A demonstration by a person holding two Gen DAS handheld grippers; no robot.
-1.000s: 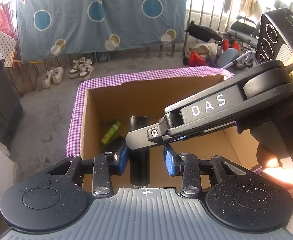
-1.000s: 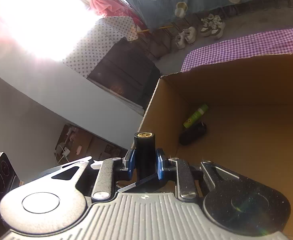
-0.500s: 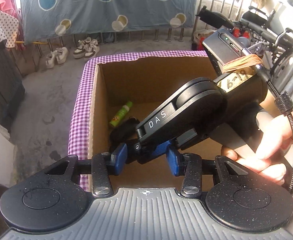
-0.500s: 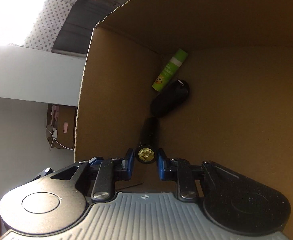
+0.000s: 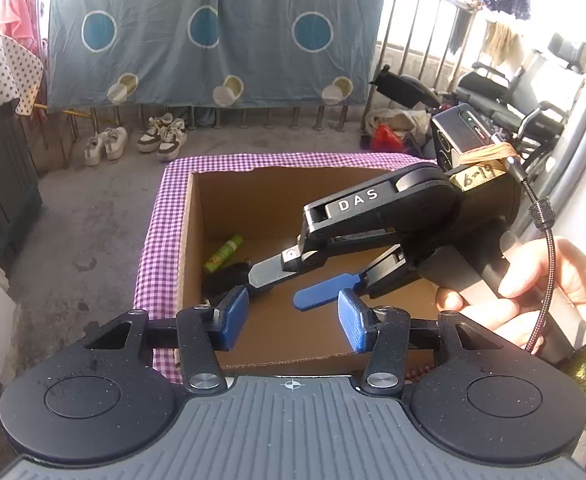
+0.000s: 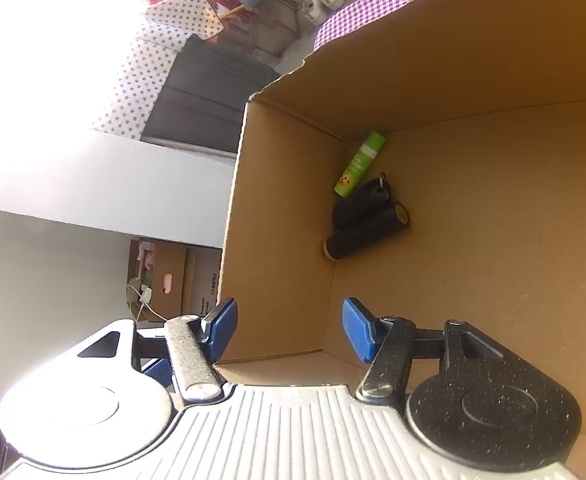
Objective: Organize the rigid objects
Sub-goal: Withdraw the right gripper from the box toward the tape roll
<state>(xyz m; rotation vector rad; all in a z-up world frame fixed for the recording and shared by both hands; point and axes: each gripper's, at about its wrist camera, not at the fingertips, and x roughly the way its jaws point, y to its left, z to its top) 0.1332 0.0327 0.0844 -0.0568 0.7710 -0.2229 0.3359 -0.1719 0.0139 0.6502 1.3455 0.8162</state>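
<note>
An open cardboard box (image 5: 191, 240) stands on purple checked cloth (image 5: 153, 264). On its floor, by the left wall, lie a green tube (image 6: 359, 164), a black case with a ring (image 6: 363, 202) and a black cylinder (image 6: 367, 232) side by side. My right gripper (image 6: 291, 328) hangs over the box floor short of them; its jaws are opening and nothing is between them. In the left wrist view the right gripper (image 5: 275, 290) reaches into the box from the right, above the green tube (image 5: 223, 254). My left gripper (image 5: 293, 320) hovers over the box's near edge, jaws opening and empty.
A hand (image 5: 533, 280) holds the right gripper's handle. Beyond the box are a concrete floor with shoes (image 5: 141, 142), a blue spotted sheet (image 5: 213, 40) on a railing, a wheelchair (image 5: 513, 100) at the right and a dark cabinet (image 5: 1, 184) at the left.
The right gripper carried the black cylinder down into the box and let it go; it now lies beside the black case. The left gripper drew back and up, and both sets of jaws widened.
</note>
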